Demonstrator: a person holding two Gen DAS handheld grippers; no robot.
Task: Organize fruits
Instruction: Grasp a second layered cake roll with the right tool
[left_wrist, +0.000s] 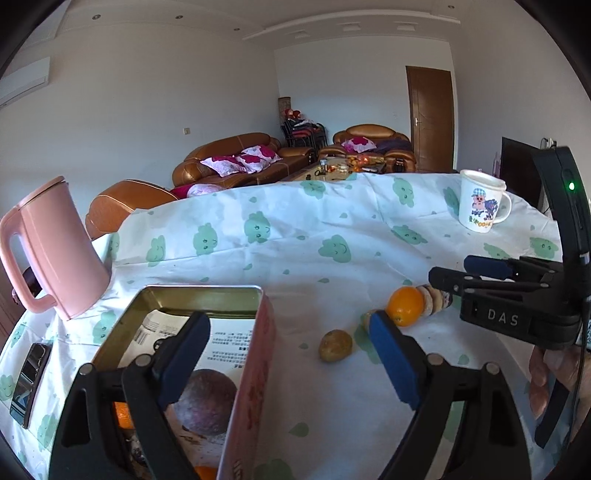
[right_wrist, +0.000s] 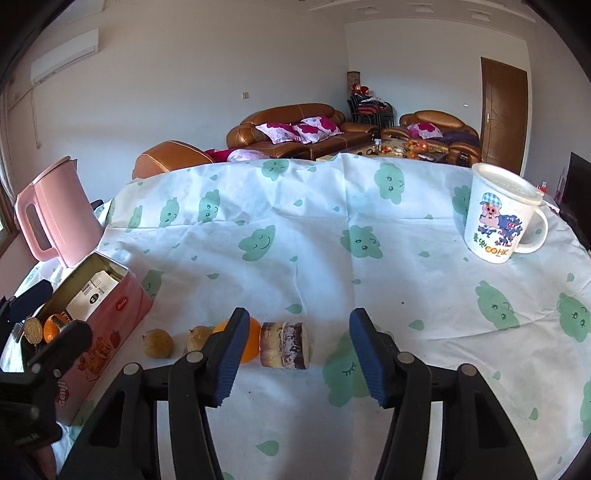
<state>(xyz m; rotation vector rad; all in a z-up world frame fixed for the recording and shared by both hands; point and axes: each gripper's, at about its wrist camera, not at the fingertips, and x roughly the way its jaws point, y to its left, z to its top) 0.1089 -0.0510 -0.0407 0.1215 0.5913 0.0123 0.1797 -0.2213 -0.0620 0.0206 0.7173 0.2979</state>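
Behind the surface (right_wrist: 332, 258), with its white cloth and green smiley clouds, sits a room with brown leather sofas and a brown door.

Fruits lie in a row near the front. Loose on the cloth I count one round orange fruit (right_wrist: 249, 341), two small brownish-yellow fruits (right_wrist: 158, 343) to its left, and one short, cut chunk of something with a dark purple skin (right_wrist: 284, 345) to its right. The orange touches the chunk, or nearly so. The open pink metal tin (right_wrist: 110, 325) stands on the left. Inside it I can see one dark purple round fruit (left_wrist: 205, 402), bits of orange fruit and some printed paper. How many oranges are in there I cannot tell.

The left tool (left_wrist: 291, 354) is spread wide and holds nothing; one finger is over the tin and the other is outside it. The right tool (right_wrist: 295, 354) is also spread wide and empty, pointing at the orange and the chunk.

The orange looks firm, smooth and a bit slippery, and it may roll, so I would pinch it across its fat middle. The small yellow ones look light and may be soft, so a gentle squeeze is best. The chunk looks stiff; hold it by its round sides.

One pink plastic kettle (right_wrist: 55, 214) and one white cartoon mug (right_wrist: 498, 221) stand farther back.
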